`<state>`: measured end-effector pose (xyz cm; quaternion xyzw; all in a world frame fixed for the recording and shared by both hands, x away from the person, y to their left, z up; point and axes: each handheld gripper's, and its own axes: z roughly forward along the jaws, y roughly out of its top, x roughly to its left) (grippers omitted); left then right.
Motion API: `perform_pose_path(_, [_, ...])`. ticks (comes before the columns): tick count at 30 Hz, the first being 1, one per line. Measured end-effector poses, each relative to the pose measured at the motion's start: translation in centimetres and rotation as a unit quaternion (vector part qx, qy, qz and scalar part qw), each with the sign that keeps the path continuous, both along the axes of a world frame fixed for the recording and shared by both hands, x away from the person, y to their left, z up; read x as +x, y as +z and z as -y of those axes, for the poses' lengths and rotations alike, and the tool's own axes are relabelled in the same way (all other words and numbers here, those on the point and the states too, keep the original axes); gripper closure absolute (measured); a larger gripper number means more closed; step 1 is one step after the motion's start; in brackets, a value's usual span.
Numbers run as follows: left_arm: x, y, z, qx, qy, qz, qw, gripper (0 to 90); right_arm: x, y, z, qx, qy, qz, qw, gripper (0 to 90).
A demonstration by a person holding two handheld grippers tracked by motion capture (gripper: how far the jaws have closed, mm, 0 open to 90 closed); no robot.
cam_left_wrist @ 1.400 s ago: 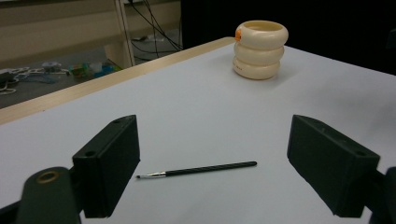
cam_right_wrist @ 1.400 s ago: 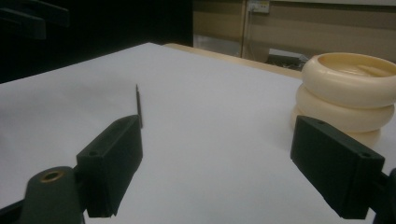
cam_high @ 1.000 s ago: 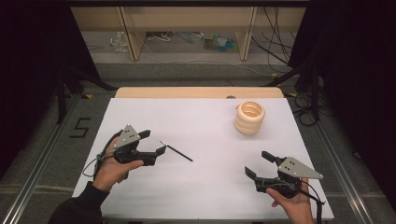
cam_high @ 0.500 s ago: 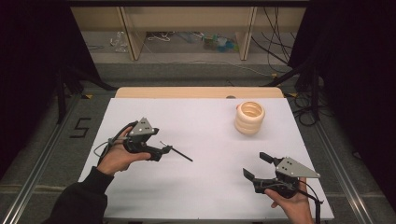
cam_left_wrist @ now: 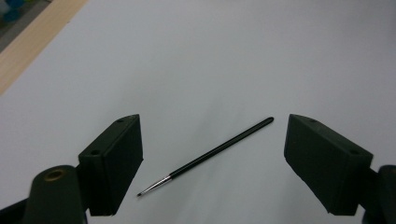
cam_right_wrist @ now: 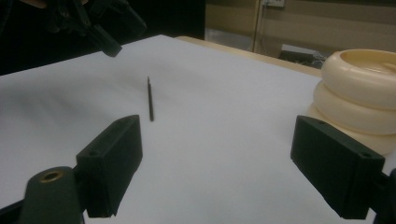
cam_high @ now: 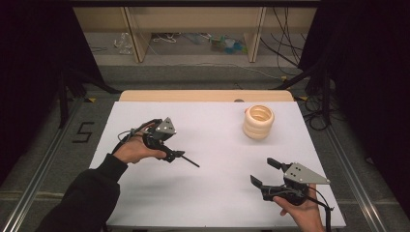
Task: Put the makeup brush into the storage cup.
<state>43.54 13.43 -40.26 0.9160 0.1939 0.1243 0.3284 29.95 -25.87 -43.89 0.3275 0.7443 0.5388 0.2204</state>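
Note:
A thin black paintbrush [cam_high: 190, 161] lies flat on the white table [cam_high: 217, 193], left of the middle. My left gripper [cam_high: 173, 153] hovers over the brush's near end, open. In the left gripper view the paintbrush [cam_left_wrist: 212, 151] lies slantwise between the two spread jaws of the left gripper [cam_left_wrist: 214, 140], bristle tip close to the left jaw, touching neither. My right gripper [cam_high: 263, 172] is open near the front right, holding nothing. In the right gripper view the right gripper [cam_right_wrist: 215, 140] faces the paintbrush [cam_right_wrist: 150, 100], with the left gripper [cam_right_wrist: 100, 32] beyond it.
A cream holder of stacked rings [cam_high: 258, 122] stands at the back right of the table; the cream holder [cam_right_wrist: 359, 93] is close on the right in the right gripper view. A wooden strip [cam_high: 203, 95] borders the far edge. Shelving and cables lie beyond.
My left gripper has moved right and slightly away from me, arriving over the brush's near end. The right gripper has stayed almost still.

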Motion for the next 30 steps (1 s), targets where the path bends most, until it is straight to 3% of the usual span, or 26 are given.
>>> perform_pose_path(5, [0.8,-0.9,0.7,0.044,-0.013,-0.006,0.9989,18.6,0.0,0.0,0.0,0.001,0.0,0.002,1.0,17.8])
perform_pose_path(9, [0.8,-1.5,1.5,0.054,-0.035,-0.024,0.9976,19.0,0.0,-0.1,-0.2,0.0,0.002,0.0,1.0,17.8])
perform_pose_path(11, [0.9,-1.9,1.8,0.047,-0.034,-0.03,0.9978,19.4,0.1,-0.1,-0.2,-0.003,0.006,0.008,0.9999,17.8])
perform_pose_path(12, [1.1,-2.1,1.9,0.056,-0.04,-0.033,0.9971,19.8,0.0,-0.2,-0.2,-0.002,0.007,-0.001,1.0,17.8])
perform_pose_path(13, [1.3,-2.3,1.9,0.063,-0.04,-0.041,0.9964,21.0,0.1,-0.2,-0.2,-0.005,0.008,0.009,0.9999,17.8])
perform_pose_path(14, [1.5,-2.6,1.9,0.068,-0.04,-0.05,0.9956,21.9,0.0,-0.1,-0.3,-0.003,0.008,-0.003,1.0,17.8])
perform_pose_path(15, [1.6,-2.8,1.9,0.08,-0.047,-0.053,0.9943,22.0,0.1,-0.2,-0.2,-0.005,0.009,0.005,0.9999,17.8])
perform_pose_path(18, [1.9,-3.3,2.0,0.102,-0.054,-0.051,0.992,21.9,0.0,-0.2,-0.3,-0.007,0.01,-0.004,0.9999,17.8])
perform_pose_path(23, [2.0,-3.2,2.1,0.098,-0.055,-0.051,0.9924,21.8,0.2,-0.2,-0.3,-0.009,0.013,0.006,0.9999,17.8])
perform_pose_path(24, [2.0,-3.1,2.2,0.1,-0.057,-0.048,0.9922,21.9,0.1,-0.2,-0.3,-0.009,0.016,-0.007,0.9998,17.8])
perform_pose_path(26, [2.1,-2.8,2.4,0.107,-0.059,-0.044,0.9915,22.0,0.1,-0.2,-0.3,-0.01,0.017,-0.007,0.9998,17.8])
perform_pose_path(29, [2.3,-2.2,2.5,0.085,-0.055,-0.048,0.9937,22.4,0.1,-0.2,-0.3,-0.019,0.015,0.0,0.9997,17.8])
perform_pose_path(30, [2.5,-2.1,2.5,0.093,-0.058,-0.047,0.9929,22.5,0.1,-0.2,-0.4,-0.009,0.017,-0.002,0.9998,17.8])
